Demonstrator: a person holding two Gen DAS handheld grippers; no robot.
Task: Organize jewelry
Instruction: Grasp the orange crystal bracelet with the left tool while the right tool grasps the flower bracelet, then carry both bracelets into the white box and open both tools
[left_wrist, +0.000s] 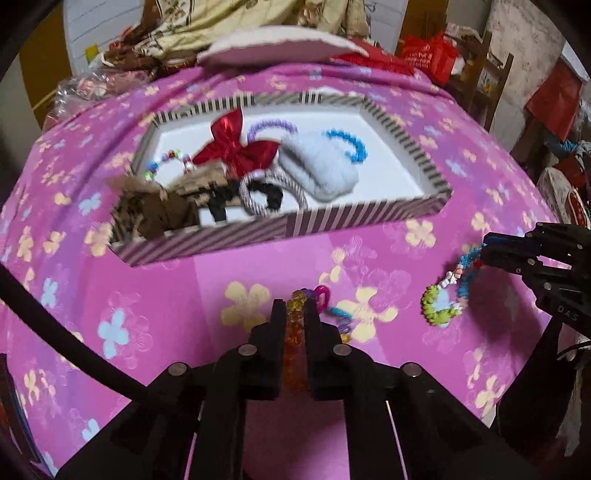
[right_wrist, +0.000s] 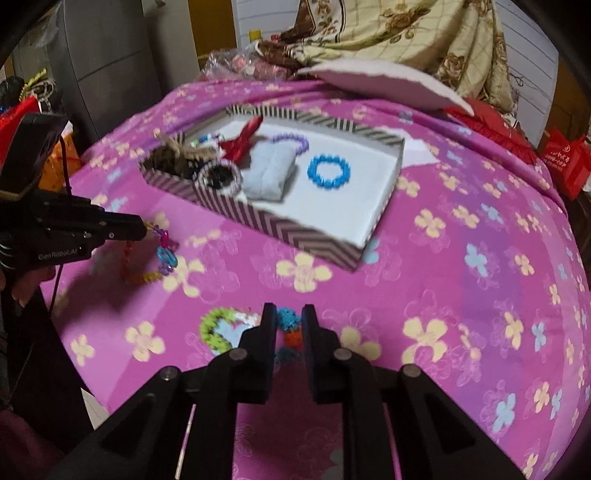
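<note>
Progress about midway: striped box (left_wrist: 369, 216) ahead of both grippers already holds several pieces (blue bead bracelet (right_wrist: 328, 172) included), while left gripper (left_wrist: 293, 306) pinches an amber bead strand (left_wrist: 295, 332) and right gripper (right_wrist: 289, 312) a multicoloured beaded bracelet (right_wrist: 218, 328), both unboxed.

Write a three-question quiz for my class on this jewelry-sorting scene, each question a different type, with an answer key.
1. True or false: the left gripper is shut on the amber bead bracelet.
2. What does the right gripper hold? A) the red bow B) the blue and green beaded bracelet C) nothing
3. Fill in: the blue bead ring lies inside the striped ____.

Key: 1 true; 2 B; 3 box.
</note>
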